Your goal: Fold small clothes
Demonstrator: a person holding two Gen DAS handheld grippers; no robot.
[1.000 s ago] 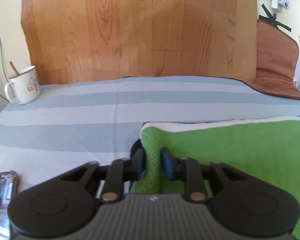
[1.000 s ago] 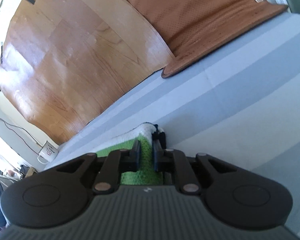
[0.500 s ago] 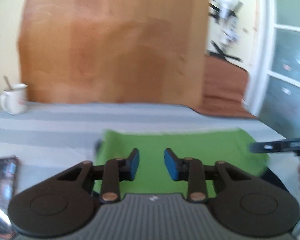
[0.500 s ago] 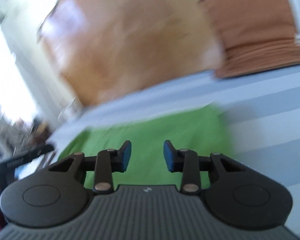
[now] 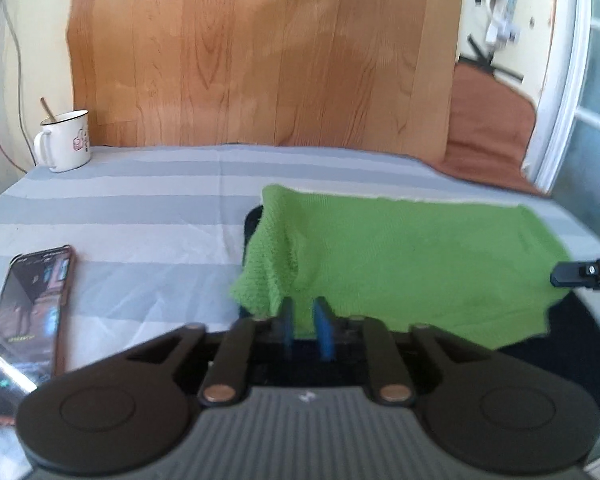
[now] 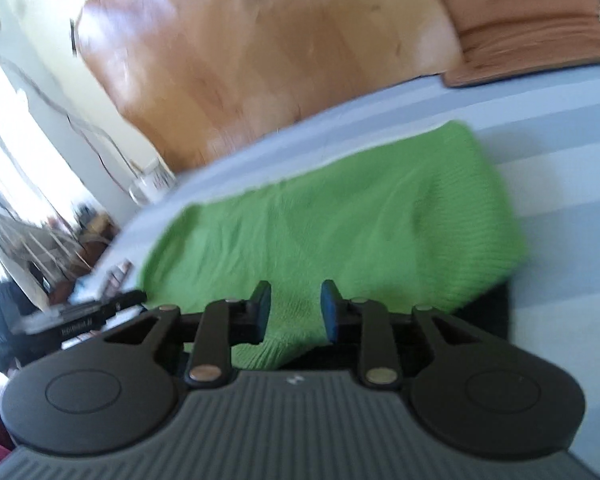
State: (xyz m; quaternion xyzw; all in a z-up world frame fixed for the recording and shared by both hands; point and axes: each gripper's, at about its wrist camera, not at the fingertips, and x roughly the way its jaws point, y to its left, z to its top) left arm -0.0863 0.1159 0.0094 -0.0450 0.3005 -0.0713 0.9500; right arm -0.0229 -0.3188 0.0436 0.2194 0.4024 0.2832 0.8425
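A green knit cloth (image 5: 420,260) lies spread on the grey striped sheet (image 5: 140,208), over a dark garment (image 5: 580,360). My left gripper (image 5: 305,330) is at the cloth's near left edge, blue pads close together and pinching the green knit, which bunches up just beyond them. In the right wrist view the same cloth (image 6: 340,220) fills the middle, and my right gripper (image 6: 294,308) is over its near hem. Its jaws are closing, pads still apart, with green cloth between them. The dark garment (image 6: 496,308) shows at the right.
A phone (image 5: 32,320) lies at the near left and a white mug (image 5: 66,146) with a spoon stands far left. A wood-pattern board (image 5: 260,52) and a brown mat (image 5: 492,120) lean at the back. The other tool's tip (image 5: 580,274) pokes in at the right.
A second ago both grippers pinched the green cloth's edge. Half a second ago both stood open over the flat cloth. Now the left pads have closed on its near edge and the right's gap has narrowed.
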